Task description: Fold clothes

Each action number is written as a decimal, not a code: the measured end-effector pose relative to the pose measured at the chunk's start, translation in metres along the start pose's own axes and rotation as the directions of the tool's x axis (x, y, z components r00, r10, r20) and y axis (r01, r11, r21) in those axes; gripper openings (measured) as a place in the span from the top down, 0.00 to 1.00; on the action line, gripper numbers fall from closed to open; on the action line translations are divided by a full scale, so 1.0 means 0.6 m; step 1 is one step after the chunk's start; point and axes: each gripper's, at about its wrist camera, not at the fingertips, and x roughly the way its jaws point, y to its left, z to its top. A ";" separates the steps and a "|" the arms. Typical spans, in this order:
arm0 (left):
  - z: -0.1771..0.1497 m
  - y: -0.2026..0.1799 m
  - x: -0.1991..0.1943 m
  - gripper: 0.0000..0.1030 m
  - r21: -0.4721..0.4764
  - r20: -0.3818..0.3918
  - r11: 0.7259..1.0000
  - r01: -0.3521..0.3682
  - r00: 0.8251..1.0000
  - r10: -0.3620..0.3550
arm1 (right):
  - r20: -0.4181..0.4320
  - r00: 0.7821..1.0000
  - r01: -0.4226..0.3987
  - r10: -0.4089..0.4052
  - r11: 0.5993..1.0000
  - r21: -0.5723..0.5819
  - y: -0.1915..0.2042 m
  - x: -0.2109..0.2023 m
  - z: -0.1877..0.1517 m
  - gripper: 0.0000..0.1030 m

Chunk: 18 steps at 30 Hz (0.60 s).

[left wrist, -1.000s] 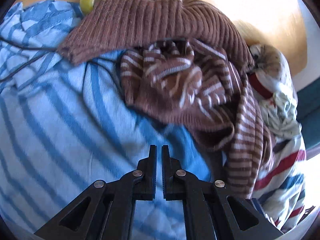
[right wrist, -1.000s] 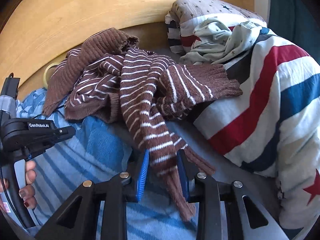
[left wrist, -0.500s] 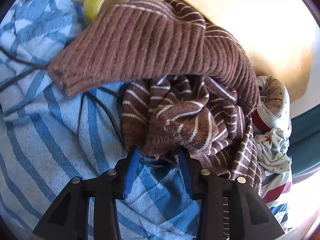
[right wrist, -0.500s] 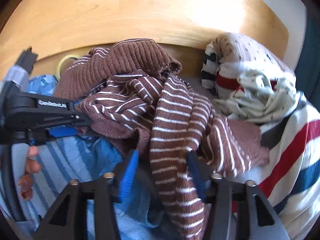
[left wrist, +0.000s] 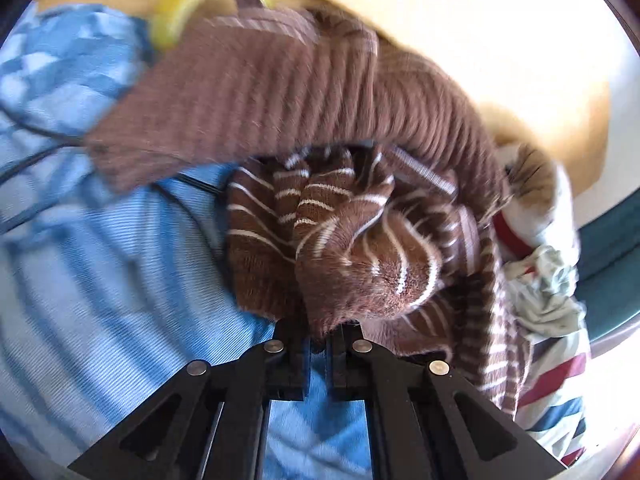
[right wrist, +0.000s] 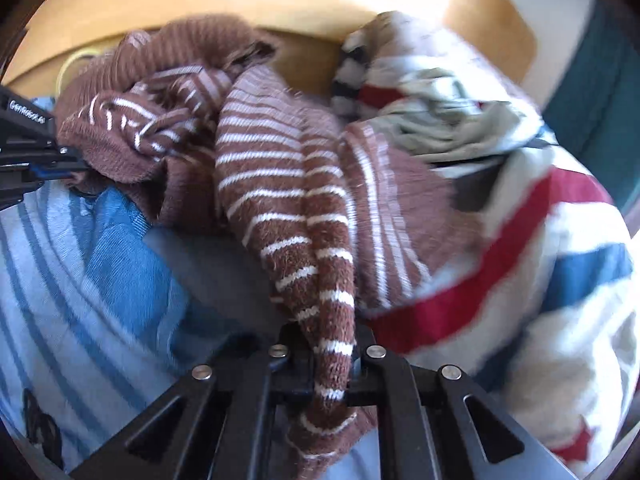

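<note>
On the blue striped sheet, the crumpled brown striped sweater fills frame centre, where both grippers, open around it half a second ago, now clamp it, left gripper on a fold, right gripper on a sleeve, ready for spreading.

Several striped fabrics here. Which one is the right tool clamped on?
The brown sweater with thin white stripes: its sleeve runs into the right tool. The blue-striped sheet and red-and-blue striped duvet lie untouched alongside.

Ahead of the gripper: curved wooden headboard, brightly sunlit (glare at upper right). Teal wall panel at far right. Bed surface carries blue-striped bedding and a red-blue-white striped duvet.
</note>
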 end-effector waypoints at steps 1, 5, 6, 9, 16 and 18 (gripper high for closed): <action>-0.004 0.000 -0.011 0.96 -0.002 0.003 1.000 0.005 1.000 -0.005 | 0.003 1.000 -0.010 0.010 1.000 0.011 -0.006 -0.016 -0.008 0.92; -0.048 0.003 -0.038 0.96 -0.038 -0.030 0.997 0.066 0.997 -0.068 | -0.028 0.993 -0.110 0.112 0.993 0.051 -0.011 -0.084 -0.054 0.92; -0.063 0.003 -0.040 0.96 -0.042 -0.033 0.997 0.068 0.997 -0.070 | -0.045 0.988 -0.143 0.146 0.988 0.050 -0.005 -0.102 -0.068 0.92; -0.085 0.006 -0.069 1.00 -0.069 -0.061 0.994 0.082 0.994 -0.086 | -0.074 0.974 -0.216 0.216 0.976 0.005 0.022 -0.152 -0.110 0.92; -0.107 0.012 -0.182 1.00 -0.086 -0.156 0.988 0.132 0.977 -0.144 | -0.076 0.925 -0.378 0.373 0.924 -0.057 0.053 -0.301 -0.183 0.93; -0.164 0.041 -0.193 0.85 -0.155 -0.214 0.976 0.151 0.960 -0.182 | -0.053 0.913 -0.406 0.404 0.912 -0.054 0.048 -0.338 -0.193 0.93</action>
